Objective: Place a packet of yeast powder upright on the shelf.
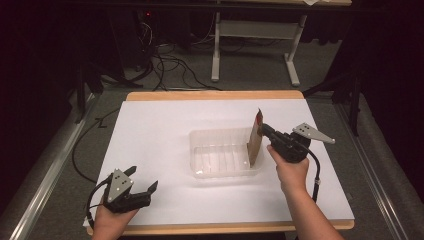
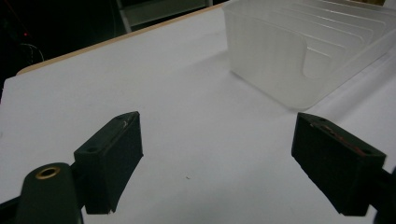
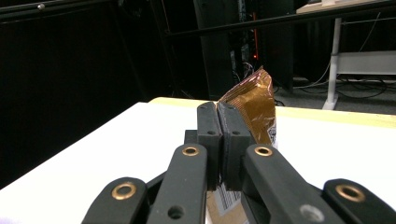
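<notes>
Worktop [image 1: 150, 140]: lying under a white sheet, carrying everything; wooden edge showing at the near and far sides.
Clear tub [image 1: 225, 152]: sitting right of centre on the worktop, open side up, ribbed floor bare; in the left gripper view [image 2: 299, 56] showing at the upper right, well apart from the left claw.
Brown packet [image 1: 255, 142]: hanging upright at the tub's right end, lower edge apparently reaching inside the rim; whether touching the floor cannot be told. In the right gripper view [image 3: 254, 105] sticking up crumpled beyond the jaw tips, a printed panel showing just below the jaws.
Right claw [image 1: 263, 129]: reaching in from the right, pressed together and pinching the packet by its upper right edge; jaws meeting flat in the right gripper view [image 3: 218, 140], foil caught between them.
Left claw [image 1: 142, 180]: resting at the near left corner of the worktop, spread wide, gripping nothing; bare white sheet lying between the two pads [image 2: 112, 154] in the left gripper view.
Step in hand: judging by the pose, lowering the packet into the tub.
Next move: probably sinking a little further until the lower edge is meeting the ribbed floor, then spreading the jaws and lifting clear without dragging the foil; tipping the packet left so it is lying flat rather than leaning on the wall.
</notes>
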Demonstrator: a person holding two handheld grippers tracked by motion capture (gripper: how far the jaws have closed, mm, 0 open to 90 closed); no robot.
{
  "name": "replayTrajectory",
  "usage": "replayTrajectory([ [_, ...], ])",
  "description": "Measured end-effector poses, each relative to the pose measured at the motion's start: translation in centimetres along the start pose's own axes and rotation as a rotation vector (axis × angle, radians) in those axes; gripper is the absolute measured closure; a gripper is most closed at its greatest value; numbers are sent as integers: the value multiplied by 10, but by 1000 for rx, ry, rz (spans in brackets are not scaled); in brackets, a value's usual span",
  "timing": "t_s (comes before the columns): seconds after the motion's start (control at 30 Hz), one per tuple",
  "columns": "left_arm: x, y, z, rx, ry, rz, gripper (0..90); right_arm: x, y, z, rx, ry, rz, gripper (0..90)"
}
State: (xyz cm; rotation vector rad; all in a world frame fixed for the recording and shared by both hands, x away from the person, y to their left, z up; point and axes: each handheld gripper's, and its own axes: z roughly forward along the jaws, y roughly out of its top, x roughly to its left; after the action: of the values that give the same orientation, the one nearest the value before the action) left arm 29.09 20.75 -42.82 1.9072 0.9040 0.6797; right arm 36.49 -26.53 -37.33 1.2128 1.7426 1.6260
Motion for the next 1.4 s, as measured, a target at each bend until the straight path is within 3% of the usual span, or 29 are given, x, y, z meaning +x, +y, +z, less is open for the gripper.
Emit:
replayTrajectory([
  [0.13,0,0,0,0,0,-3,170,-1,1,-1,11,0,2,821],
  [0.27,0,0,0,0,0,-2,170,0,4,-1,18,-1,8,679],
  [0.53,0,0,0,1,-1,-4,170,6,9,-2,47,-15,-30,407],
  [0.67,0,0,0,2,-2,-3,170,10,12,-4,41,-61,-61,227],
  [0.77,1,-1,0,3,-4,-5,169,10,13,-4,52,-56,-75,140],
  [0.9,1,-1,1,3,-4,-7,169,10,13,-6,60,-70,-77,122],
  [0.97,1,-1,1,4,-6,-11,169,10,13,-8,68,-107,-81,151],
  [1.13,1,-2,2,11,-11,-15,168,5,6,-18,71,-104,-72,150],
  [1.4,1,-3,4,21,-22,-16,167,-17,-17,-49,103,-140,-63,152],
])
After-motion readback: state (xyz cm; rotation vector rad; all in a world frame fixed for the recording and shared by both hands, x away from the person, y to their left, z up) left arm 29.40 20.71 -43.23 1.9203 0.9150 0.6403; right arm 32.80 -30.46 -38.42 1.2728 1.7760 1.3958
